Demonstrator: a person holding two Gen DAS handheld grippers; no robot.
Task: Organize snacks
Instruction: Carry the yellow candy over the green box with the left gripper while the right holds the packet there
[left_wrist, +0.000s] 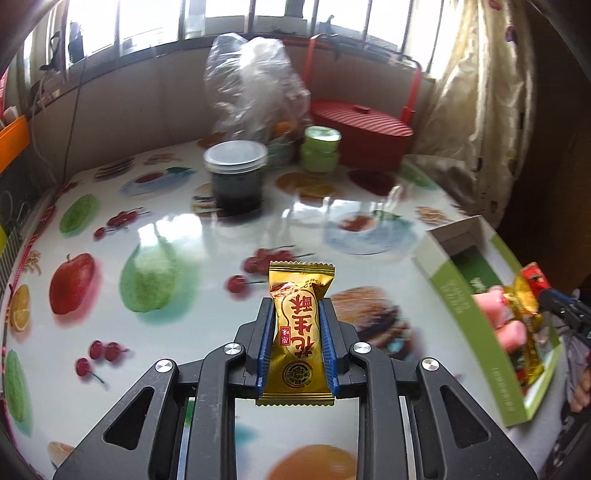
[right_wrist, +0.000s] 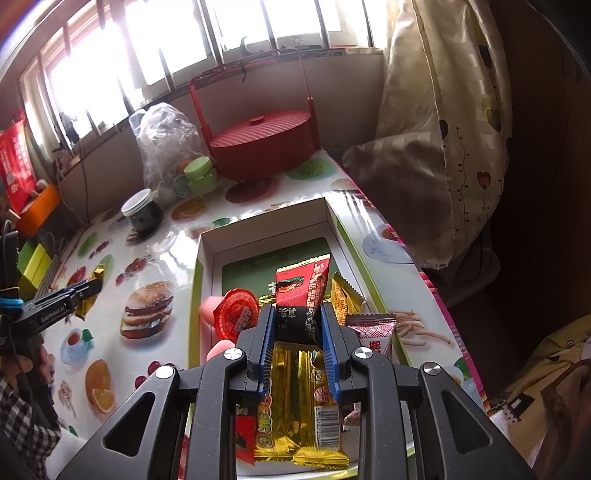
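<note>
Left gripper (left_wrist: 297, 325): blue-padded jaws are pressing on both long sides of a gold candy packet (left_wrist: 300, 332). The packet is lying lengthwise along the fingers, one crimped end sticking out past the tips, the other hanging back toward the camera. It is riding clear above the fruit-print table (left_wrist: 177, 236), not touching it.

From this gripper the green-edged box (left_wrist: 476, 295) is lying to the right, near but apart. Its long axis is running roughly away from the person, so the packet's long axis is sitting about parallel to it. I judge the coming move to be a sideways carry to the right over the box's near wall.

Right gripper (right_wrist: 298, 332): jaws are closed onto a red-and-black sachet (right_wrist: 301, 295), gripping its black lower half, with the red half standing up past the tips. It is hanging directly over the box (right_wrist: 207, 254), above a pile of gold wrappers (right_wrist: 295, 406), a red-lidded jelly cup (right_wrist: 236, 314) and a white-and-red packet (right_wrist: 373, 332). This hand is the nearer one to the box and is occupying its near end. The far end is showing bare floor.

Hard to read: the left view is cutting off the box at the frame edge and blurring its contents. The right view is showing only a sliver of gold at the left gripper's tips. The gripper body is hiding the box's near wall. Whether the sachet's lower edge is touching the pile, I cannot tell.
</note>
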